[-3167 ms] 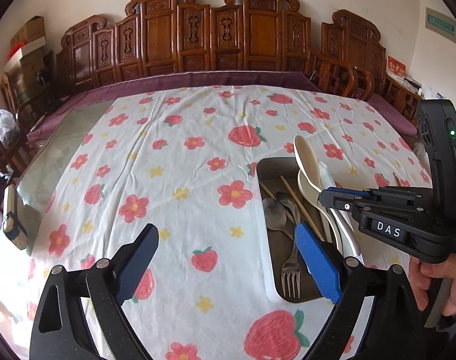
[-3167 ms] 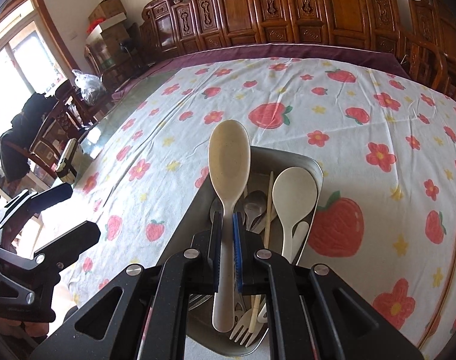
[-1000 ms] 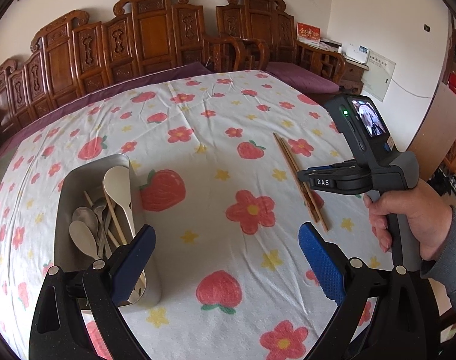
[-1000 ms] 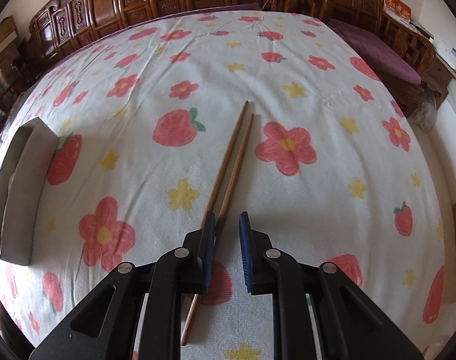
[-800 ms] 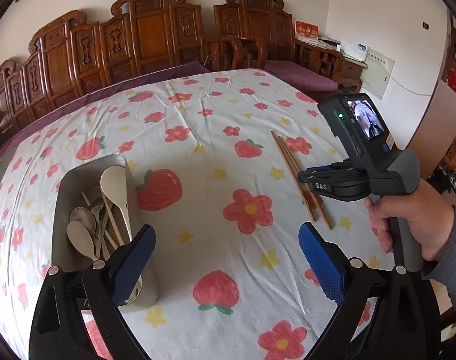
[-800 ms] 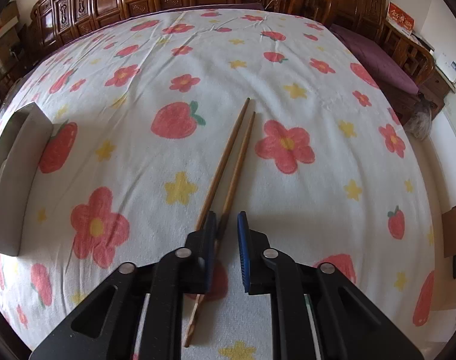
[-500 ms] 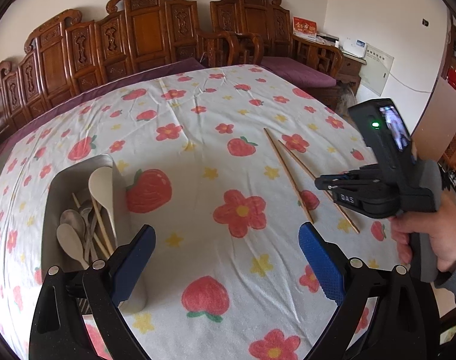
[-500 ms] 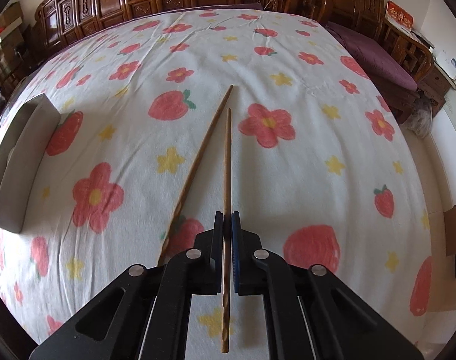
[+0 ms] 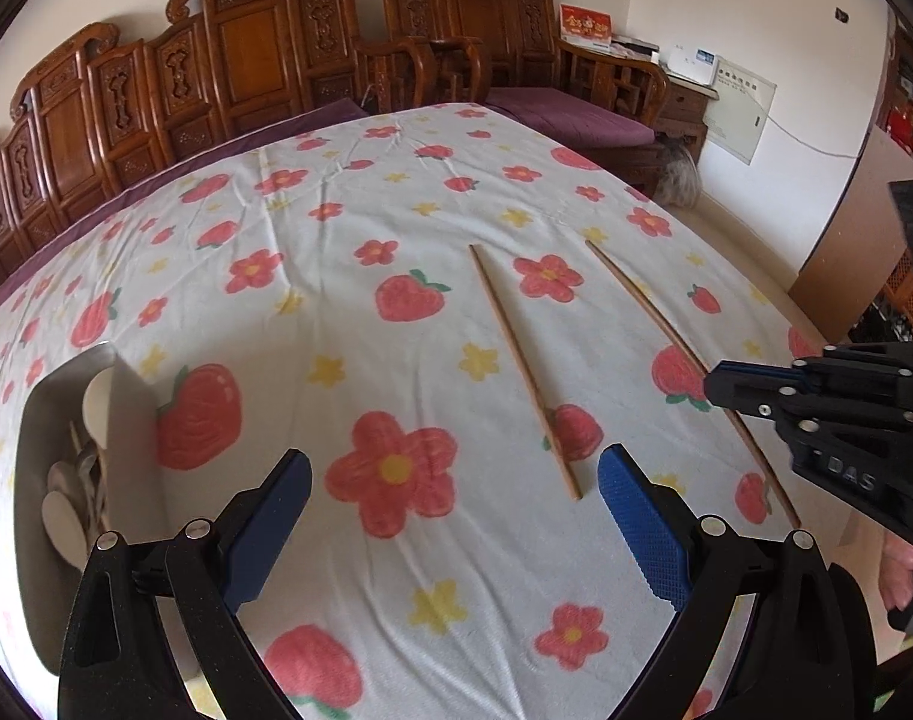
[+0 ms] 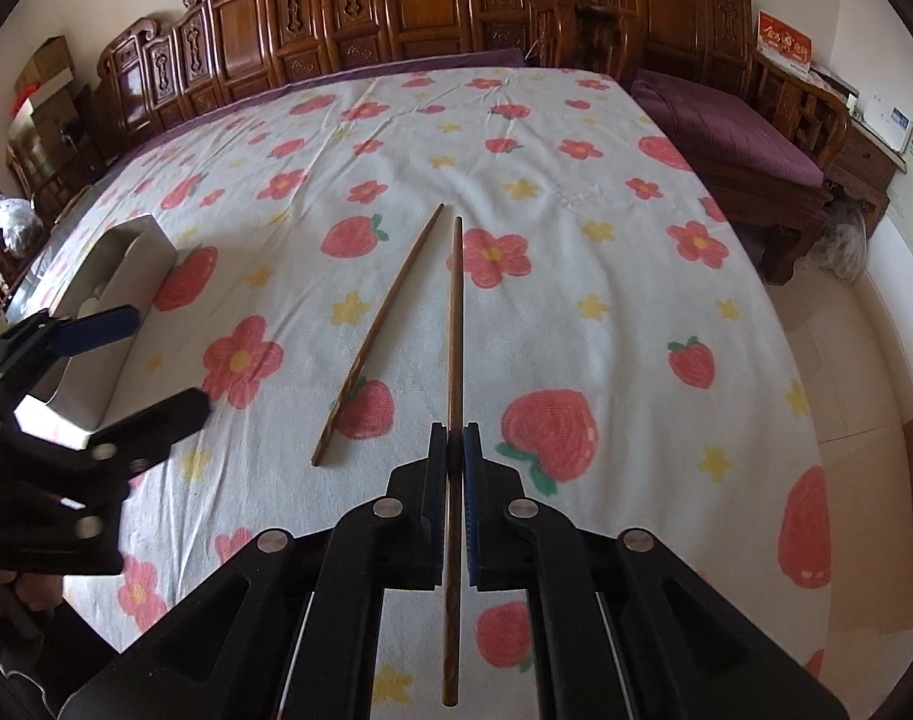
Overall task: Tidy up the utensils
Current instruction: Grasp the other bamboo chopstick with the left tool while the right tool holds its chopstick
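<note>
Right tool [image 10: 454, 441] clamped on one chopstick [image 10: 455, 324], frame centre. Second chopstick [image 10: 379, 336] flat on desk [image 10: 606, 312], just left. Left tool [image 9: 450, 507] jaws wide apart, empty. Metal tray [image 9: 126, 396] with spoons, left edge.

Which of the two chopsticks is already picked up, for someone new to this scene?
On the flower-and-strawberry tablecloth, right of the metal utensil tray, are two brown chopsticks. The held chopstick is clamped in the right gripper and runs straight ahead; the loose chopstick lies bare on the cloth to its left.
</note>
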